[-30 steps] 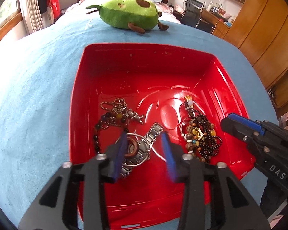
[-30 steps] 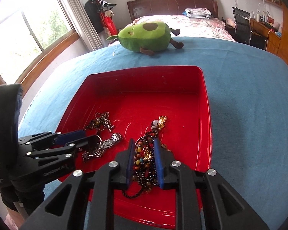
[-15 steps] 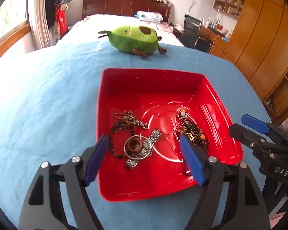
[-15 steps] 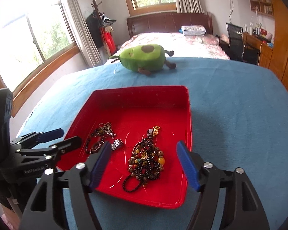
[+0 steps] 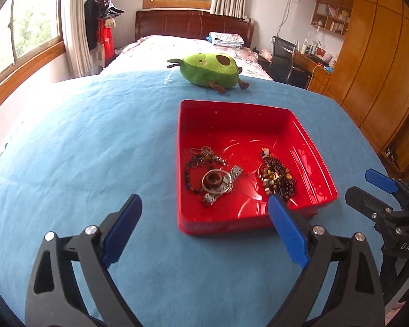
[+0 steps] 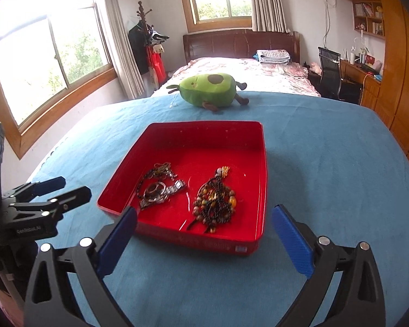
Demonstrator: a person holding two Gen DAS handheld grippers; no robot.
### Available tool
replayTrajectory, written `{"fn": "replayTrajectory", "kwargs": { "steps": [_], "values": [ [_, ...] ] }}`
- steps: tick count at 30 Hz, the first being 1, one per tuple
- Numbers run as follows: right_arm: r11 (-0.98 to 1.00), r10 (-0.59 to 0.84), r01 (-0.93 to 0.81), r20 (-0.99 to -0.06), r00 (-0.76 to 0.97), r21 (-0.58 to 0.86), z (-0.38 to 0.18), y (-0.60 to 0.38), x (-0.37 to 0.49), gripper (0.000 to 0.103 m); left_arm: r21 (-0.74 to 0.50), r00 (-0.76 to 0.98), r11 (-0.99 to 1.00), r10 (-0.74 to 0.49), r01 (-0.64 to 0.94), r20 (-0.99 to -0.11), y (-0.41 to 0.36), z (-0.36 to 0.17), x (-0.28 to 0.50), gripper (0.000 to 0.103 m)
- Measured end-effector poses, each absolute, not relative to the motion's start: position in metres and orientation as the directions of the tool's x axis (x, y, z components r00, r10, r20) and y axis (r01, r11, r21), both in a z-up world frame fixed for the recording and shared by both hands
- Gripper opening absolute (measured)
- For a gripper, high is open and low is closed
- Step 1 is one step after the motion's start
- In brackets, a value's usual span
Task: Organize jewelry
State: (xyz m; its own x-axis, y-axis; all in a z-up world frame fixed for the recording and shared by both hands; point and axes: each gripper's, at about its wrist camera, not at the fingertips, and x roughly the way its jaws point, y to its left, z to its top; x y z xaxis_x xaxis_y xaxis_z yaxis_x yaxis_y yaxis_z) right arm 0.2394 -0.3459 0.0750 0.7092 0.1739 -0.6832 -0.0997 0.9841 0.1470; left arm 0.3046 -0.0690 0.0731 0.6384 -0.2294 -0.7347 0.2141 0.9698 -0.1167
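Observation:
A red tray [image 5: 310, 152] [image 6: 263, 163] sits on the blue cloth. In it lie a metal watch with rings and a dark chain [image 5: 215, 181] [image 6: 158, 188] on the left, and a heap of beaded bracelets [image 5: 276, 177] [image 6: 215, 203] on the right. My left gripper [image 5: 204, 231] is wide open and empty, short of the tray's near edge; it also shows in the right wrist view [image 6: 60, 189]. My right gripper [image 6: 204, 242] is wide open and empty, in front of the tray; it also shows in the left wrist view [image 5: 368, 185].
A green avocado plush toy [image 5: 210, 72] [image 6: 208, 90] lies on the cloth beyond the tray. A bed, a window wall on the left and wooden wardrobes [image 5: 381, 68] on the right surround the table.
Both grippers have opened wide and pulled back out of the tray. The watch and the beads stay in the tray.

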Motion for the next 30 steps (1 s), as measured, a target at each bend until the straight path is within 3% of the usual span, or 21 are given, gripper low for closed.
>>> {"fn": "replayTrajectory", "kwargs": {
  "steps": [19,30],
  "values": [
    [0.987,0.147,-0.062,-0.664,0.733,0.150,0.072,-0.339,0.174,0.099,-0.056,0.706,0.983,-0.165,0.175,-0.689,-0.053,0.081,0.220,0.093],
    [0.983,0.145,-0.023,-0.702,0.697,0.180,0.058,-0.349,0.183,0.099,-0.033,0.714,0.984,-0.148,0.172,-0.685,-0.059,0.076,0.220,0.094]
  ]
}}
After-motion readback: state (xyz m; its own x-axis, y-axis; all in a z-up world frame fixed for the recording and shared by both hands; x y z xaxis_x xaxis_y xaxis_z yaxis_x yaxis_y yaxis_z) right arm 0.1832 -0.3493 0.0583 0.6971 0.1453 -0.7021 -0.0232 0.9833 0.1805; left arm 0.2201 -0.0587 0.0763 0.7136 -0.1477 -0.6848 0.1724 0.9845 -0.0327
